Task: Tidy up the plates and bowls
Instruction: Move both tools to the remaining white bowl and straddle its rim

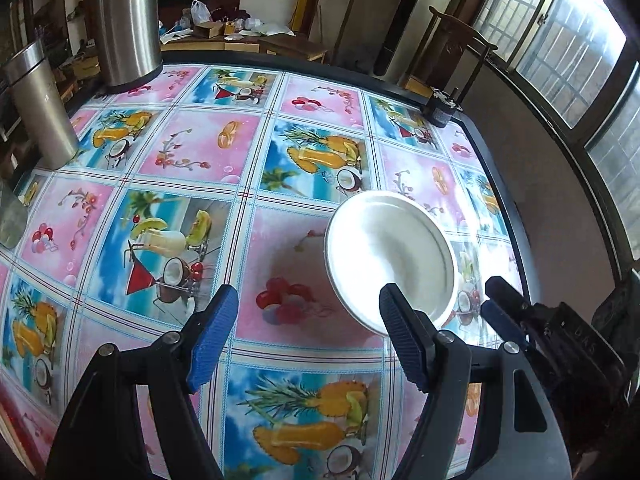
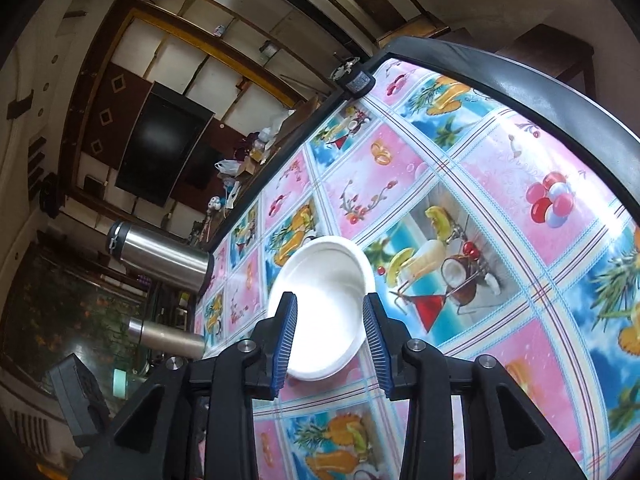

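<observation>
A white plate (image 1: 390, 252) lies flat on the fruit-patterned tablecloth near the table's right edge. My left gripper (image 1: 308, 320) is open and empty above the table, the plate just ahead of its right finger. The right gripper (image 1: 494, 300) shows at the plate's right side in the left wrist view. In the right wrist view the same plate (image 2: 324, 300) lies just ahead of my right gripper (image 2: 330, 312), which is open, its fingers apart on either side of the plate's near rim. No bowl is in view.
Two steel flasks (image 1: 128, 20) (image 1: 40, 100) stand at the table's far left. A small dark jar (image 1: 442, 108) sits at the far right corner. The table's dark rim (image 1: 516, 216) runs along the right. A wooden chair and windows lie beyond.
</observation>
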`<state>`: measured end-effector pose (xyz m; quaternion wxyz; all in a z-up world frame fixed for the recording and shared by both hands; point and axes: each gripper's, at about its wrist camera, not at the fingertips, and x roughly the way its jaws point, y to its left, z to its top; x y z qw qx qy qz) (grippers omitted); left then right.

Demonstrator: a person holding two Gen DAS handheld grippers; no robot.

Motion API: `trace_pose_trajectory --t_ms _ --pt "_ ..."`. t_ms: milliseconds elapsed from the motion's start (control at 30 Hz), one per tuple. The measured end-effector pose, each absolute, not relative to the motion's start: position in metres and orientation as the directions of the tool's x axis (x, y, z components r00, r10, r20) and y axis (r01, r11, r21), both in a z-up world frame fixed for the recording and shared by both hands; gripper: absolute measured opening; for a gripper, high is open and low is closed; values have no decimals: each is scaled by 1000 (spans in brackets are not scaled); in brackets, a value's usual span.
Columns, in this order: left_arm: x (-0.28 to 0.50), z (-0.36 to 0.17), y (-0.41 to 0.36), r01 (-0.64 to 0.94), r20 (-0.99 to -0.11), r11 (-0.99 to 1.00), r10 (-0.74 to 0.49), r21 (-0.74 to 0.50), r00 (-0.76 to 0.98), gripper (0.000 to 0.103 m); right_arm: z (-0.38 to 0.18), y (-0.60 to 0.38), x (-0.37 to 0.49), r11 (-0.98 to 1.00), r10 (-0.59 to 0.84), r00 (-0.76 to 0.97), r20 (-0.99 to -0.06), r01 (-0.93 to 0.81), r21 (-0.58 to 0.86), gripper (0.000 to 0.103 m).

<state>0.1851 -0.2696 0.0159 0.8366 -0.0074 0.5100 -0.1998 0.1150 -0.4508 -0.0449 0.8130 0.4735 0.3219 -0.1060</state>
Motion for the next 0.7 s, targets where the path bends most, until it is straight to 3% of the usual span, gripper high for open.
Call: trace_pose_trajectory --t_ms 200,333,700 --pt "191 6 -270 266 -820 919 -383 -291 425 73 -77 -461 118 469 199 766 -611 473 746 39" --pt "197 -1 -285 324 -835 900 -404 -291 374 73 -77 -465 117 475 166 779 -604 474 742 39" --pt "211 -29 -282 316 -811 827 -540 -464 224 73 -85 -458 131 489 189 762 -620 474 732 39"
